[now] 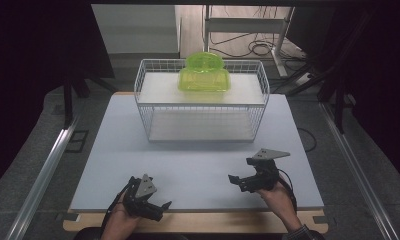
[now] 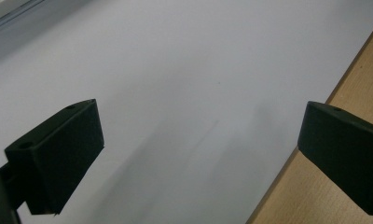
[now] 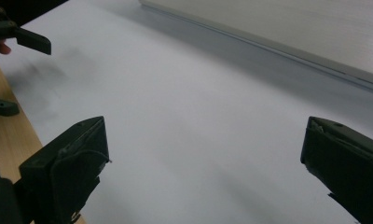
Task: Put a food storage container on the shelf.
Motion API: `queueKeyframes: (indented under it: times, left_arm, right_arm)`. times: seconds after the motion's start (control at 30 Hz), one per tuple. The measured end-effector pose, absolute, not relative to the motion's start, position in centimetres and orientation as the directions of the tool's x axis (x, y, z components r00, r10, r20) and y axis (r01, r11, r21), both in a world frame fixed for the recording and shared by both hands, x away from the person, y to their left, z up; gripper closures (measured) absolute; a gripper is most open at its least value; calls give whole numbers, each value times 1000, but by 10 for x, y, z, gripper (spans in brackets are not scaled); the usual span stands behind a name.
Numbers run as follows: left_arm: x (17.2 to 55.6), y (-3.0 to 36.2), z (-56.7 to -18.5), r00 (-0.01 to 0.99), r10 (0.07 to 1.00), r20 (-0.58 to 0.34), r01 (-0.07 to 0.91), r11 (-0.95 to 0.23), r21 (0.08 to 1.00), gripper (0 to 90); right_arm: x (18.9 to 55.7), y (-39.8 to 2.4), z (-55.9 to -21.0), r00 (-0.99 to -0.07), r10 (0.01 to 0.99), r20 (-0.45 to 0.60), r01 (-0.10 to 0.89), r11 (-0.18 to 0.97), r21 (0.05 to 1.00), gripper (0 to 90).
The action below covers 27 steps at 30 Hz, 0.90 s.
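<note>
Your left claw (image 1: pixel 164 205) sits low at the near edge of the tabletop (image 1: pixel 198 165), jaws spread wide and holding nothing; the left gripper view looks between them at bare grey surface, with the wooden edge strip (image 2: pixel 357 93) beside one jaw. Toward the middle and far back stands the white wire rack (image 1: pixel 200 102), and on its upper shelf lies the green plastic container (image 1: pixel 204 74), the thing nearest to being worked on. It is well apart from both claws, ahead of them and higher up. Your right claw (image 1: pixel 234 179) hovers near the front right of the tabletop, jaws also wide and empty, pointing leftward across the surface.

Likely trouble from here: the rack's wire rim rises around the upper shelf, so a low, straight reach could catch a jaw on the wires and shove the whole rack. The container looks smooth and light; a pinch on one corner could tip it or let it slide backward against the far rim.
</note>
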<state>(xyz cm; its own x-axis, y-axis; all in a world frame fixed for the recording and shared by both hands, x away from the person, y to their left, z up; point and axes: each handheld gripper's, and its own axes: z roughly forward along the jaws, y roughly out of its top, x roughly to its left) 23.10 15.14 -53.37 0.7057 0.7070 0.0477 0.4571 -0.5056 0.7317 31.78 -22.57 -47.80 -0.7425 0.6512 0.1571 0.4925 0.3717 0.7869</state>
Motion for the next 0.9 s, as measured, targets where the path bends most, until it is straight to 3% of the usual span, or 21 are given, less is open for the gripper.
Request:
queueKeyframes:
  times: [0.9]
  left_arm:
    - [231, 151, -535, 707, 706, 45, 462, -509, 727, 0]
  right_arm:
    - [298, -243, -514, -714, 692, 111, 553, 459, 695, 11]
